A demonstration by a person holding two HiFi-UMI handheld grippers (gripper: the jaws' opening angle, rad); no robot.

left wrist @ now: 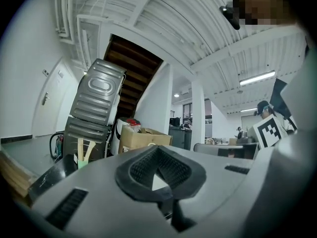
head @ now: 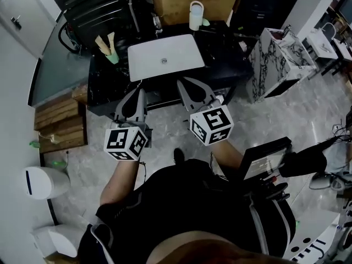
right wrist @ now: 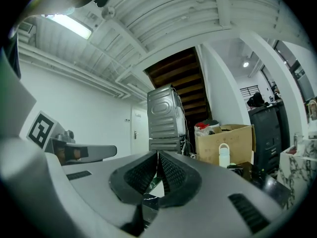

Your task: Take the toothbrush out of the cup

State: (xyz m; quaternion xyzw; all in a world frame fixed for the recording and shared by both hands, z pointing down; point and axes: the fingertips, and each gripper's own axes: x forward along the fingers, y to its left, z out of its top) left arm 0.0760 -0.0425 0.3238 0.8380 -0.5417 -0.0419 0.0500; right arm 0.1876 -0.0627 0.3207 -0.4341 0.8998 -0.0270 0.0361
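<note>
Left gripper [left wrist: 157, 155] & right gripper [right wrist: 157, 157]: both pressed together, nothing btwn, held level short of counter [head: 107, 84] front edge, prob. shut for approach; toothbrush [head: 102, 43] propped upright by green cup [head: 113, 58] nr counter's left edge, untouched.

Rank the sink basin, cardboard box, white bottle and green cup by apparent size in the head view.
1. sink basin and cardboard box: about alike. The frame's top edge cuts off the box, so I won't rank these two.
2. white bottle
3. green cup, the smallest
</note>
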